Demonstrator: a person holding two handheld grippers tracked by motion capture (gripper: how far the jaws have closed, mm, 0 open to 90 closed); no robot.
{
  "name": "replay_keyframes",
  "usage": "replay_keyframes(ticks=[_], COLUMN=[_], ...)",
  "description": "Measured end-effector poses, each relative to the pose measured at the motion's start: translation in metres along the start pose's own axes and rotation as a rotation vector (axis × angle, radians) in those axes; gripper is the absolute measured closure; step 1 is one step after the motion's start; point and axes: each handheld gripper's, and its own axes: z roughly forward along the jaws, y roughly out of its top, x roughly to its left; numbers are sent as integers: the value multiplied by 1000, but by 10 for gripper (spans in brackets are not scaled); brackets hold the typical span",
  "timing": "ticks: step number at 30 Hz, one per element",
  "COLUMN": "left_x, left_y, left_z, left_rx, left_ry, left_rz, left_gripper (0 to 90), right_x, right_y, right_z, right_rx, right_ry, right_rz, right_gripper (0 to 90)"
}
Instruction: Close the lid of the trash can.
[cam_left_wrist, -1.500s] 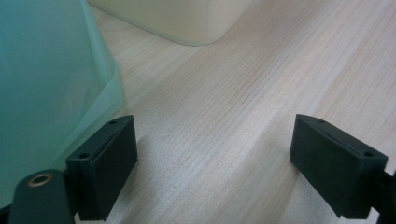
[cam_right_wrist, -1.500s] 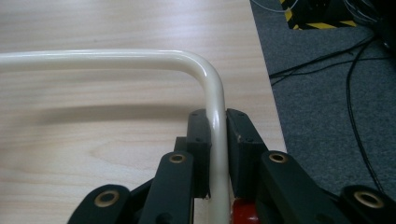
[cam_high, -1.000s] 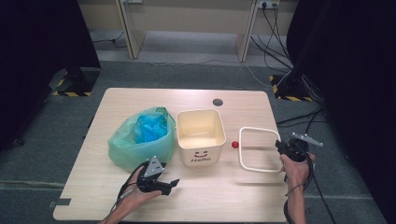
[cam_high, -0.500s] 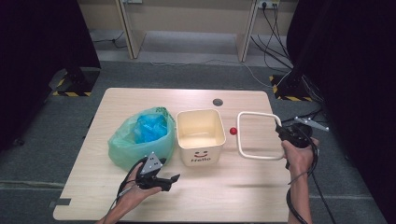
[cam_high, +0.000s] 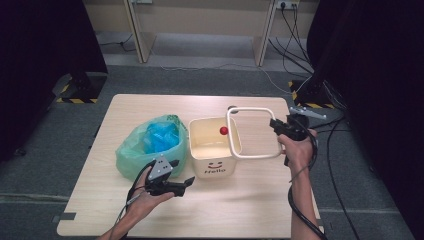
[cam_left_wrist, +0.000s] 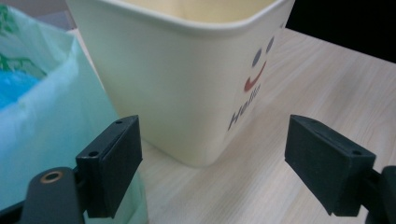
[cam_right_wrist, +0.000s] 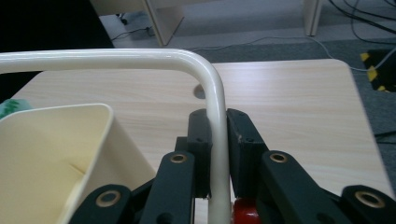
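A: Starting left of the cream bin (cam_high: 214, 150), what lies there?

B: A crumpled, thin green plastic bag (cam_high: 145, 150) touches the bin's left wall, with bunched blue plastic (cam_high: 160, 137) inside it.

A: And the left gripper (cam_high: 186, 184)?

B: It sits low at the bin's front left corner, jaws spread wide with nothing between them. In the left gripper view the bin's corner stands between and beyond the pads (cam_left_wrist: 109, 170).

A: The bin itself?

B: Smooth, glossy plastic, squarish with rounded corners and a rolled rim, tapering downward. Its front wall carries a smiley face and the word "Hello". I see nothing lying inside it.

A: The frame (cam_high: 252, 134)?

B: A cream, glossy tube bent into a rounded rectangle, with a small red ball (cam_high: 223, 131) on its left side. It hangs tilted above the bin's right rim, reaching out past the bin to the right.

A: The right gripper (cam_high: 275, 125)?

B: Right of the bin, clamped on the frame's right side; in the right gripper view its pads (cam_right_wrist: 240, 140) squeeze the tube (cam_right_wrist: 217, 116).
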Motion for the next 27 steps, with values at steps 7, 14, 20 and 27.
replay_keyframes(ticks=[7, 14, 20, 27], left_x=[1, 1, -3, -6], left_y=[7, 16, 22, 26], left_z=[2, 4, 6, 9], left_rx=[-21, -50, -76, -96], left_ry=[27, 35, 30, 36], left_rz=[23, 27, 28, 29], left_gripper=[183, 182, 182, 182], right_x=[40, 68, 84, 97], right_y=[12, 15, 11, 8], right_z=[23, 40, 52, 61], right_rx=[25, 57, 93, 114], right_ry=[40, 70, 88, 98], right_rz=[-45, -84, -104, -116], right_gripper=[804, 802, 799, 794])
